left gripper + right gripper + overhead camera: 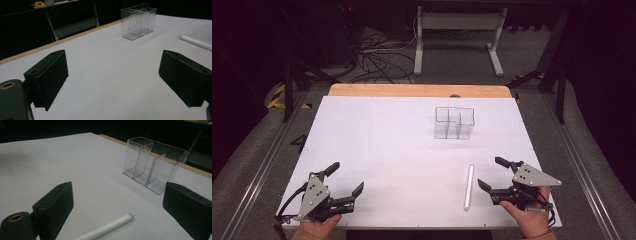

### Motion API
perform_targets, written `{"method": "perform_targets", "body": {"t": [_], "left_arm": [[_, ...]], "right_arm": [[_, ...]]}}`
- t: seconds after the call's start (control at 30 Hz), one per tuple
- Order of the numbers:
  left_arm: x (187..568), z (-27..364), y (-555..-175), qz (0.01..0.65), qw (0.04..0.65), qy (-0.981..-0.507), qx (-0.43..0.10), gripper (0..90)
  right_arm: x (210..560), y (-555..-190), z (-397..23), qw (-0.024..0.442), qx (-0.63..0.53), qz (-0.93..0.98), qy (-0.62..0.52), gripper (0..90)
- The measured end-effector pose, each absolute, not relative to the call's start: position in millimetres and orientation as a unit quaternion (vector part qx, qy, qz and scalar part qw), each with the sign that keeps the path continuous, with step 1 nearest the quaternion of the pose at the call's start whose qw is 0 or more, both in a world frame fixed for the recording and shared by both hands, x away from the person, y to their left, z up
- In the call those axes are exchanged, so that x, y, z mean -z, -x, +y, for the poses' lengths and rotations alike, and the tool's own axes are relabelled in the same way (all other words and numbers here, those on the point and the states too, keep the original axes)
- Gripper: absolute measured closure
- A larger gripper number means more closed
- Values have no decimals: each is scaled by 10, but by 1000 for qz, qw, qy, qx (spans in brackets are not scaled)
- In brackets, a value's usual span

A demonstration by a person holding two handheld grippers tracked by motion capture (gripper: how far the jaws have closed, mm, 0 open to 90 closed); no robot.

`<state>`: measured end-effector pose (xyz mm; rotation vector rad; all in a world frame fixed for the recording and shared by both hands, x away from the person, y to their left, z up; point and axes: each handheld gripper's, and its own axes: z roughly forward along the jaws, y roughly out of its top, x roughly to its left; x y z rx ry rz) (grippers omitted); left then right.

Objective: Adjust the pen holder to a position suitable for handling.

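White tube (469,186) lying flat on the white surface (377,150), just left of the open right claw (490,174) and apart from it, clear three-compartment holder (454,122) upright, empty, well beyond that claw

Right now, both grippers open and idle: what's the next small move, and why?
Probably ease the right gripper left and down over the white tube. The tube lies flat on the table, just beside that gripper, untouched, and the clear organizer stands empty farther back.
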<state>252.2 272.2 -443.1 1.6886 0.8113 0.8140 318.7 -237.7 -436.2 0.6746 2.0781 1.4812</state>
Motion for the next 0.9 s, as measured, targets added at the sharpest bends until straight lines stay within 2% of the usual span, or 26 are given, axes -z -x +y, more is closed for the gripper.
{"method": "perform_targets", "body": {"t": [0.27,0.37,0.47,0.9], "left_arm": [[4436,2746,-2533,351,529,-696,-335,101],[4438,2736,-2527,346,517,-704,-343,110],[4435,2728,-2519,343,516,-703,-348,112],[4452,2748,-2528,349,520,-701,-342,117]], "right_arm": [[4354,-3185,-2365,248,-541,766,-242,116],[4350,-3184,-2362,249,-542,768,-236,173],[4353,-3191,-2353,251,-541,769,-230,185],[4246,-3264,-2315,235,-532,778,-238,200]]}}
